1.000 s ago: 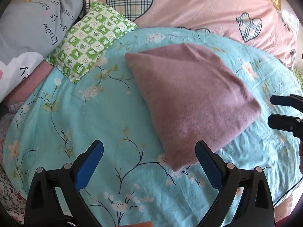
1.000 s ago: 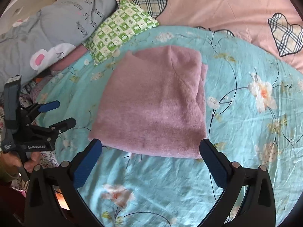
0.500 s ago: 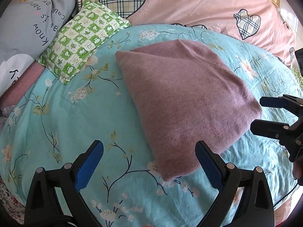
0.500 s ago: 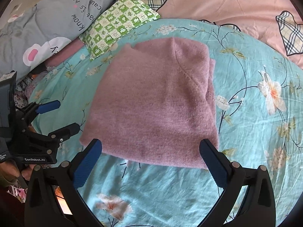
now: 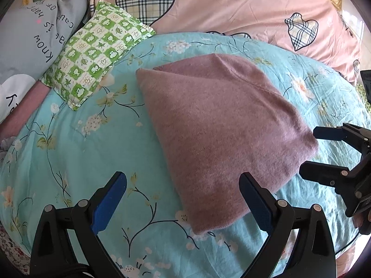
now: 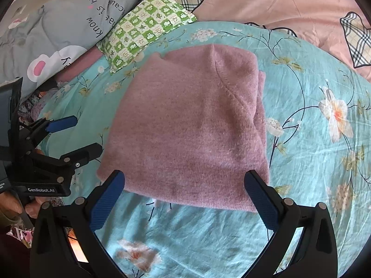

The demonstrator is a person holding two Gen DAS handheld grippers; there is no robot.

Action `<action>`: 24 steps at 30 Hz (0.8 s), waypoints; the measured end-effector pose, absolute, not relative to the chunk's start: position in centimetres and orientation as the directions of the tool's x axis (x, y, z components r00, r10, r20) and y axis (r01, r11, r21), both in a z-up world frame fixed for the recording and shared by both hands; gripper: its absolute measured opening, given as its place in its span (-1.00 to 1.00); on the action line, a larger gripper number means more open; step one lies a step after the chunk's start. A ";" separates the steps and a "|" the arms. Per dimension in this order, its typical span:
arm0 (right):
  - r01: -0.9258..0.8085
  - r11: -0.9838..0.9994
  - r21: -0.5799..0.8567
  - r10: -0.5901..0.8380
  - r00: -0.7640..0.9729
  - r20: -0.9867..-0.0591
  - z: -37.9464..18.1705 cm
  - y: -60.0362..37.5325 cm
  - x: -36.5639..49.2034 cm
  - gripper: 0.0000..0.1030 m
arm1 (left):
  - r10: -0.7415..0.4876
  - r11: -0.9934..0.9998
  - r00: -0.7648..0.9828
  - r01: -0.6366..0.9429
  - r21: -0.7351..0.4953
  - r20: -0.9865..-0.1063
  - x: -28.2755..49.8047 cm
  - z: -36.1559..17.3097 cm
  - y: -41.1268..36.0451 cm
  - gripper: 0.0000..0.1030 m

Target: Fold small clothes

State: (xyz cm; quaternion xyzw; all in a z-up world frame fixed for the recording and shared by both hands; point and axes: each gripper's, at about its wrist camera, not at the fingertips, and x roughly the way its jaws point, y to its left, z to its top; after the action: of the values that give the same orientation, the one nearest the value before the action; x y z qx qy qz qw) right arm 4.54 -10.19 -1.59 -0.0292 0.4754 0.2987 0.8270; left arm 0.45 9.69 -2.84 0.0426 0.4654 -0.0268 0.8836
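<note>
Right wrist view, folded mauve garment (image 6: 185,129) on floral sheet (image 6: 313,162), both claws gaping, empty.

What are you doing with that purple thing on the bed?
A person is folding small clothes, with a two-finger gripper in each hand. The mauve knitted garment lies folded into a neat rectangle on the turquoise flowered sheet. The left gripper and the right gripper are both open, and neither holds anything. Each one sits at the near edge of the garment, one at either side. A green checked pillow lies further back, apart from the garment.
</note>
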 end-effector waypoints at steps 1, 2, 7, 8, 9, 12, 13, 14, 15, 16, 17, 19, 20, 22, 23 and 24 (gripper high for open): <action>-0.522 0.819 0.237 0.468 0.370 -0.802 -1.5 -10.1 4.5 0.99 | -0.008 0.995 0.565 0.087 0.050 -0.825 0.5 -2.8 9.7 0.90; -0.522 0.819 0.237 0.469 0.371 -0.802 -1.5 -10.2 4.5 0.99 | -0.010 0.995 0.565 0.087 0.048 -0.825 0.6 -2.7 9.7 0.90; -0.525 0.816 0.242 0.475 0.370 -0.799 -1.3 -10.1 4.8 0.99 | -0.009 0.996 0.562 0.082 0.044 -0.827 0.7 -2.6 9.6 0.90; -0.526 0.815 0.245 0.477 0.368 -0.798 -1.3 -10.1 4.8 0.99 | -0.009 0.996 0.562 0.080 0.044 -0.827 0.8 -2.5 9.6 0.90; -0.526 0.814 0.245 0.478 0.368 -0.798 -1.3 -10.1 4.9 0.99 | -0.010 0.996 0.560 0.080 0.043 -0.828 0.9 -2.5 9.6 0.90; -0.528 0.813 0.246 0.479 0.367 -0.797 -1.2 -10.1 4.9 0.99 | -0.009 0.996 0.562 0.077 0.041 -0.827 0.8 -2.4 9.6 0.90; -0.529 0.813 0.244 0.479 0.367 -0.797 -1.2 -10.1 4.9 0.99 | -0.008 0.996 0.562 0.077 0.042 -0.827 0.8 -2.4 9.5 0.90; -0.530 0.812 0.245 0.480 0.366 -0.797 -1.2 -10.1 5.0 0.99 | -0.010 0.996 0.562 0.078 0.041 -0.827 0.9 -2.4 9.6 0.90; -0.530 0.811 0.246 0.481 0.366 -0.797 -1.2 -10.1 5.0 0.99 | -0.009 0.996 0.561 0.076 0.041 -0.828 0.9 -2.4 9.4 0.90; -0.530 0.811 0.247 0.481 0.365 -0.797 -1.1 -10.1 5.1 0.99 | -0.008 0.996 0.561 0.075 0.041 -0.828 0.9 -2.3 9.4 0.90; -0.531 0.811 0.246 0.481 0.365 -0.797 -1.1 -10.1 5.2 0.99 | -0.008 0.996 0.561 0.075 0.041 -0.828 0.9 -2.3 9.4 0.90; -0.531 0.811 0.246 0.481 0.365 -0.797 -1.1 -10.1 5.2 0.99 | -0.011 0.996 0.560 0.076 0.038 -0.828 0.9 -2.3 9.4 0.90; -0.531 0.811 0.246 0.481 0.365 -0.797 -1.1 -10.0 5.2 0.99 | -0.011 0.996 0.560 0.076 0.038 -0.828 0.9 -2.3 9.4 0.90; -0.529 0.812 0.246 0.481 0.367 -0.797 -1.2 -10.0 5.1 0.99 | -0.010 0.996 0.560 0.075 0.039 -0.829 0.9 -2.4 9.3 0.90; -0.529 0.812 0.247 0.481 0.366 -0.797 -1.2 -10.0 5.1 0.99 | -0.011 0.996 0.558 0.075 0.037 -0.830 1.0 -2.4 9.3 0.90; -0.527 0.813 0.246 0.479 0.367 -0.797 -1.2 -10.0 5.1 0.99 | -0.011 0.997 0.557 0.074 0.037 -0.831 0.9 -2.4 9.3 0.90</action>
State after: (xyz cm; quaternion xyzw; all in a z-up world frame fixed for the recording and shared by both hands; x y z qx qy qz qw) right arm 5.14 -9.95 -1.16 -0.0253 0.4733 0.3045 0.8262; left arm 0.94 9.27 -2.39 0.0337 0.4701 -0.0242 0.8816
